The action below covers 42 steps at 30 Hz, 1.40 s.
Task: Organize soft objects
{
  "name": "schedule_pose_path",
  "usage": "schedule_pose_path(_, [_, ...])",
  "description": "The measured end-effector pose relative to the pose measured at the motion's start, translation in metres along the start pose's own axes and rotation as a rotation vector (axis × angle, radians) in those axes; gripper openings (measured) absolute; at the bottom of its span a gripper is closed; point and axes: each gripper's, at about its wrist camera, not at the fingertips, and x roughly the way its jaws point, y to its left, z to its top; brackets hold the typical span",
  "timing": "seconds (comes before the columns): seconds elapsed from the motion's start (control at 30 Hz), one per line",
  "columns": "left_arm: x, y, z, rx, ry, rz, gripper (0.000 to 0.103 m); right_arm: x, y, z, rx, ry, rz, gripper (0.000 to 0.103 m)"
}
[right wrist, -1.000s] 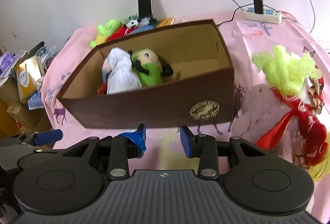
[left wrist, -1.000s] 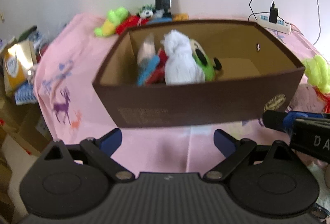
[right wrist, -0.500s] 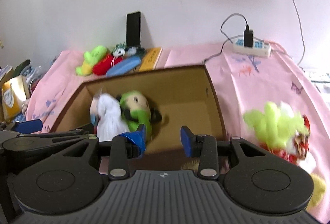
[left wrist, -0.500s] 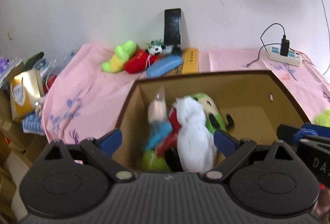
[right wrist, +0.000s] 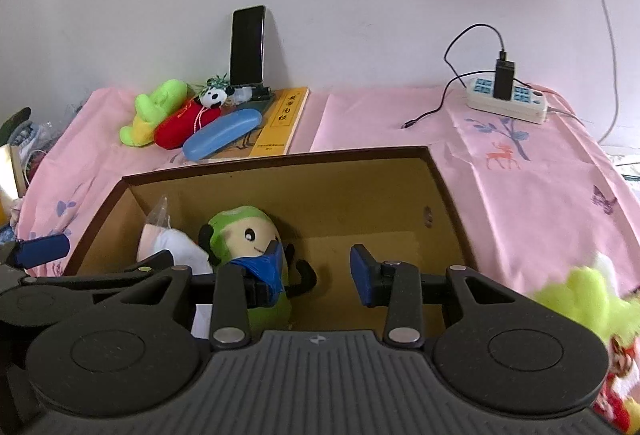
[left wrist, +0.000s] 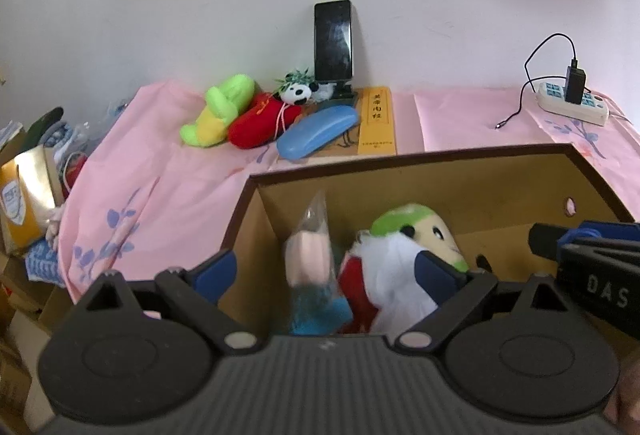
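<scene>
Box (left wrist: 460,171) nearer; pink tablecloth (left wrist: 168,163) unchanged.

Box (right wrist: 448,195) on bench (right wrist: 540,195), toys (right wrist: 240,235) inside at left; phone (right wrist: 247,45) and power strip (right wrist: 506,101) behind, against wall.

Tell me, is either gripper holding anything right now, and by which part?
Nothing is held. The left gripper and right gripper both hang open over the cardboard box, with no toy between their pads.
</scene>
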Motion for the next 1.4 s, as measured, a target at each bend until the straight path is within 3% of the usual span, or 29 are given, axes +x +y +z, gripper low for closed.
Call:
schedule_pose_path(0.17, [0.023,0.003,0.007,0.011,-0.021,-0.008,0.095,0.027,0.002,0.007,-0.023,0.012,-0.037,0.021])
schedule_pose_path(0.57, [0.045,0.012,0.007,-0.080,0.020,-0.074,0.096,0.054,-0.011,0.004,0.110,0.100,0.006,0.020])
schedule_pose_path(0.83, [0.047,0.010,0.007,-0.092,0.030,-0.041,0.096,0.052,0.002,0.001,0.022,0.047,-0.020,0.020])
schedule_pose_path(0.97, [0.045,0.001,0.007,-0.041,0.014,-0.010,0.096,0.056,-0.001,0.003,0.021,0.062,-0.015,0.020])
schedule_pose_path(1.4, [0.047,0.002,0.005,-0.030,0.034,0.006,0.096,0.061,0.002,0.002,0.014,0.089,-0.032,0.020])
